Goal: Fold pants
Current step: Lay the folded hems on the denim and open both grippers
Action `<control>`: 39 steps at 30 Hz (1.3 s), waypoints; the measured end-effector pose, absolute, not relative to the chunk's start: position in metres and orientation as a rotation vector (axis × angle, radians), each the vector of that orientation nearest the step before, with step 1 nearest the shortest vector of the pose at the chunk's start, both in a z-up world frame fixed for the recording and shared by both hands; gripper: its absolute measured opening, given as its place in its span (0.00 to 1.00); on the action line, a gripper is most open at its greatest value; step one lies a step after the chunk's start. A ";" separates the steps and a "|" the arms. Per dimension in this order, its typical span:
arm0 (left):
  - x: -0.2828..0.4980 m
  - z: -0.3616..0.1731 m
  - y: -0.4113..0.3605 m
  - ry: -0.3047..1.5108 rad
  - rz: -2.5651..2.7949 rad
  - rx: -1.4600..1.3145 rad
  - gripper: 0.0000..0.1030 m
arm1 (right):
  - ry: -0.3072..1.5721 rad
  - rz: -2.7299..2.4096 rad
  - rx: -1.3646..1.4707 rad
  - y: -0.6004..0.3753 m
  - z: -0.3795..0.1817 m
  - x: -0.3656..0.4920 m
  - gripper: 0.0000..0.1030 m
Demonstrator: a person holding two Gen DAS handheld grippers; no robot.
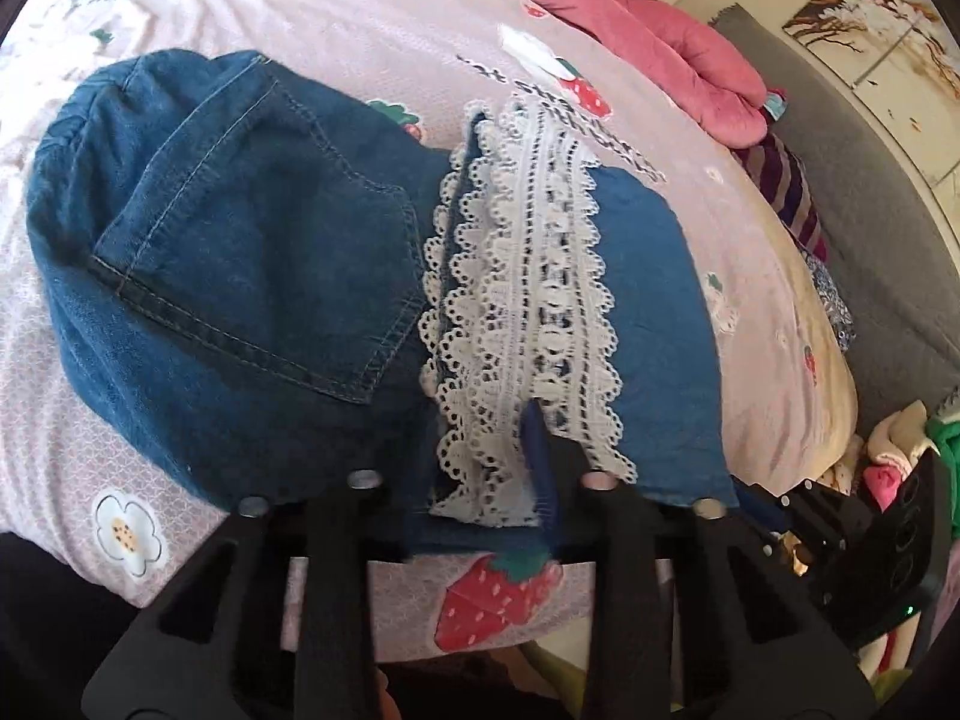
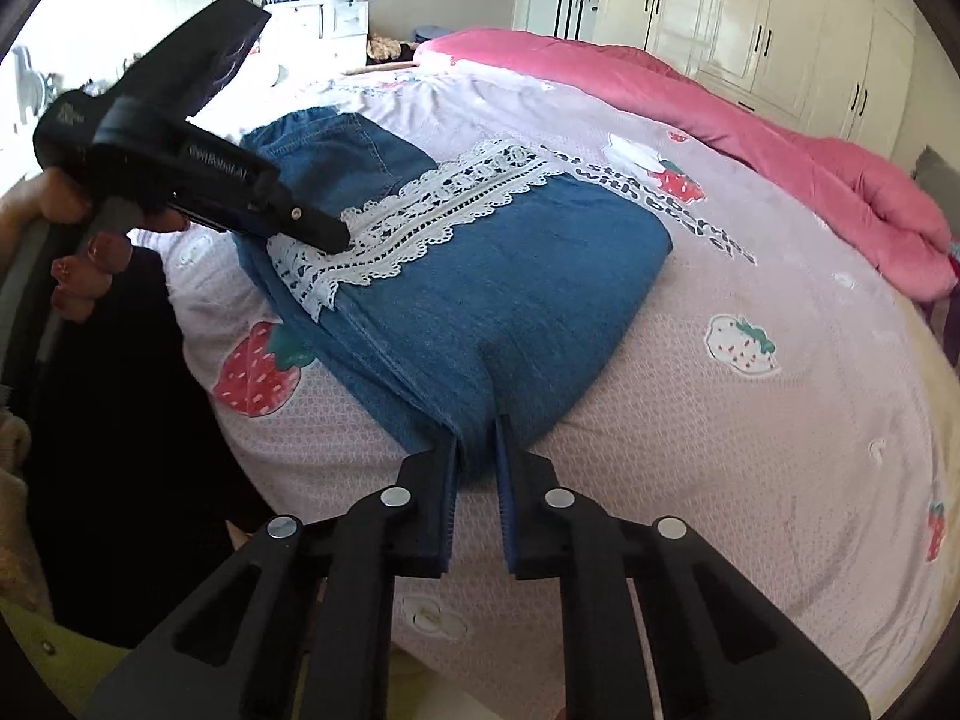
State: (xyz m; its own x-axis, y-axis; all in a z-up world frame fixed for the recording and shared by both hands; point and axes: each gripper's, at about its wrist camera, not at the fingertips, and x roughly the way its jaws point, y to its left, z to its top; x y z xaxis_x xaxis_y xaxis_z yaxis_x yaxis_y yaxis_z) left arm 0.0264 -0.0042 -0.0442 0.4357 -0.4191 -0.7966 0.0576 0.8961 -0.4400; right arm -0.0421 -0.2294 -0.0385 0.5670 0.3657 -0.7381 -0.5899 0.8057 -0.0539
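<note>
- Left wrist view: the denim pants (image 1: 252,252) are seen lying already folded over on the strawberry-print bedsheet (image 1: 372,30), back pocket up, with the lace trim (image 1: 528,300) laid across them
- The left gripper (image 1: 480,516) is narrowed on the near edge at the lace, fabric caught between its pads, judged as an anchor for the next fold
- Right wrist view: the right gripper (image 2: 477,438) is pinched on the near denim edge, a ridge of cloth gathered between its tips, probably so the layers lift together
- No containers are involved; a pink quilt (image 2: 750,138) is bunched well apart behind
</note>
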 end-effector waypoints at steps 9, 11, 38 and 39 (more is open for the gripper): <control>0.016 -0.053 -0.007 1.102 -0.289 -0.336 0.17 | 0.801 0.606 -0.353 -0.231 -0.048 -0.055 0.06; 0.016 -0.054 -0.006 1.096 -0.288 -0.337 0.17 | 0.804 0.615 -0.303 -0.237 -0.041 -0.054 0.07; 0.008 -0.052 -0.016 1.013 -0.264 -0.178 0.30 | 1.008 0.621 0.033 -0.215 -0.060 0.090 0.42; 0.008 -0.053 -0.015 1.011 -0.267 -0.178 0.31 | 1.013 0.617 0.035 -0.215 -0.059 0.090 0.42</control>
